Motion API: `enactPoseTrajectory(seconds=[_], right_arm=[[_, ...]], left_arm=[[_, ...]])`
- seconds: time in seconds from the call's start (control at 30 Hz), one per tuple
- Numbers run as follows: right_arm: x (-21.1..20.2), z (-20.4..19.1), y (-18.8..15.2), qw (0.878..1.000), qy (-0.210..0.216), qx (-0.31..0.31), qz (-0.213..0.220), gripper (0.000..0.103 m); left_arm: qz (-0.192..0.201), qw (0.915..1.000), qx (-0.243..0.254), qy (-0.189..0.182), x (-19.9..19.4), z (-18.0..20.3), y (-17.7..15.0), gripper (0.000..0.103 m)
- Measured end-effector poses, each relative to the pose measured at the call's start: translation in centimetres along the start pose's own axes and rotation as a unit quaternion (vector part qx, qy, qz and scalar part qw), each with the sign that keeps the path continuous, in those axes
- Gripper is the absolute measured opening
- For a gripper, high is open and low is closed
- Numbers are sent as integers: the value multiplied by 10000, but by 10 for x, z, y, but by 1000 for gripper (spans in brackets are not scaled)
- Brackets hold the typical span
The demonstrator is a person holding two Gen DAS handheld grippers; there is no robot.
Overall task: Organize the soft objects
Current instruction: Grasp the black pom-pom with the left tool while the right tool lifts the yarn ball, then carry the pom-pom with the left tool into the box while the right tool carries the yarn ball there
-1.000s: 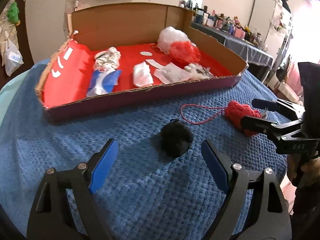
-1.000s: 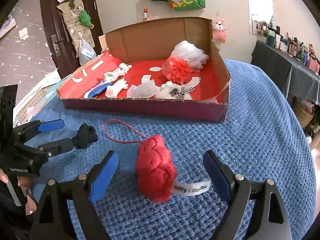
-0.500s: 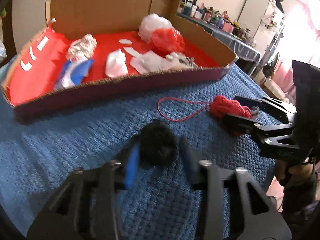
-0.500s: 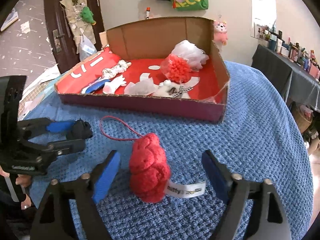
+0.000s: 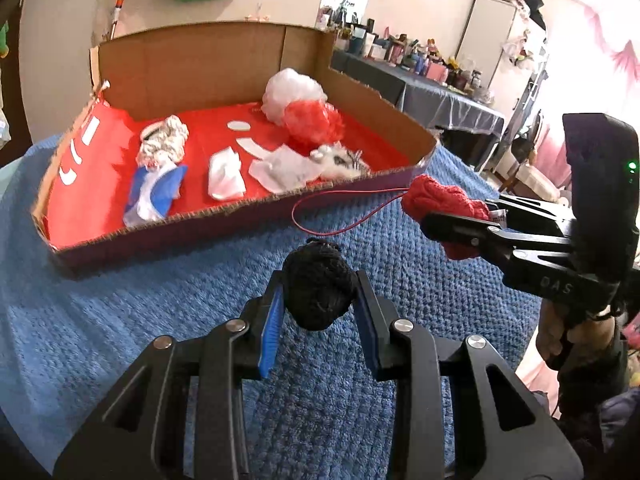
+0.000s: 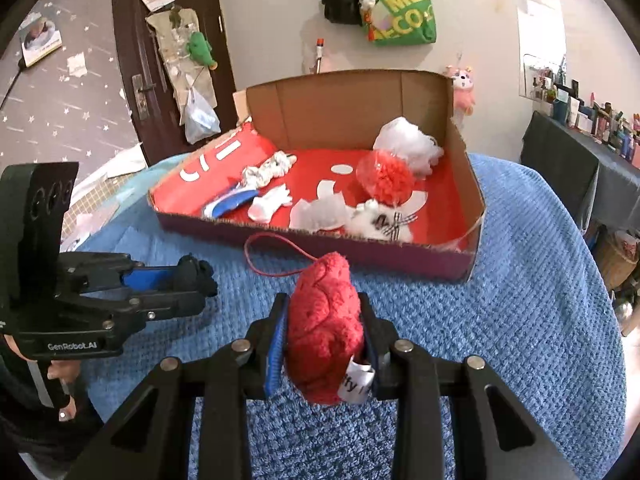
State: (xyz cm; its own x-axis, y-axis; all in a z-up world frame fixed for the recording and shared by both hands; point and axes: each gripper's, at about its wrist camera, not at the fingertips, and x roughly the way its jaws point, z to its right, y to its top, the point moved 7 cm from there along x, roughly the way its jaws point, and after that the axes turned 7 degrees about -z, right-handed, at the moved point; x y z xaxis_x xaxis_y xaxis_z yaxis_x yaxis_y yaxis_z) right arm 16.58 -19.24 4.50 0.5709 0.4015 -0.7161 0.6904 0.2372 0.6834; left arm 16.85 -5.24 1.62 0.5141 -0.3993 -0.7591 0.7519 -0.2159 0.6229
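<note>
Red knit plush [image 6: 325, 328] clenched in our right tool [image 6: 325, 334], black pom [image 5: 317, 295] in left tool [image 5: 318, 300]; trailing cord [image 6: 276, 258] may snag cardboard box [image 6: 466, 196] edge.

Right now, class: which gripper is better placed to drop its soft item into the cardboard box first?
Right. The right gripper, shut on the red knitted ball, looks nearer the red-lined cardboard box; the left gripper, holding the black woolly ball, sits farther back.

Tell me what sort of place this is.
Probably a lived-in room at home: a dark door with a handle, a green tote bag hanging on the wall, and a side table crowded with bottles.
</note>
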Motion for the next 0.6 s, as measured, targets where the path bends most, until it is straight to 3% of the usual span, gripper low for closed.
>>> enactPoseTrajectory(seconds=[0.17, 0.33, 0.47, 0.6], right_arm=[[-8, 1, 27, 9994, 254, 172, 176, 35], [-10, 0, 98, 9979, 417, 113, 492, 35], [10, -2, 156, 9976, 481, 51, 500, 35], [59, -2, 201, 9991, 402, 26, 127, 35]], left_arm=[[140, 9999, 93, -3, -16, -10, 29, 31], [107, 9998, 159, -68, -13, -29, 76, 32], [13, 9996, 284, 92, 2, -44, 105, 32], [-295, 9989, 299, 183, 31, -62, 127, 32]])
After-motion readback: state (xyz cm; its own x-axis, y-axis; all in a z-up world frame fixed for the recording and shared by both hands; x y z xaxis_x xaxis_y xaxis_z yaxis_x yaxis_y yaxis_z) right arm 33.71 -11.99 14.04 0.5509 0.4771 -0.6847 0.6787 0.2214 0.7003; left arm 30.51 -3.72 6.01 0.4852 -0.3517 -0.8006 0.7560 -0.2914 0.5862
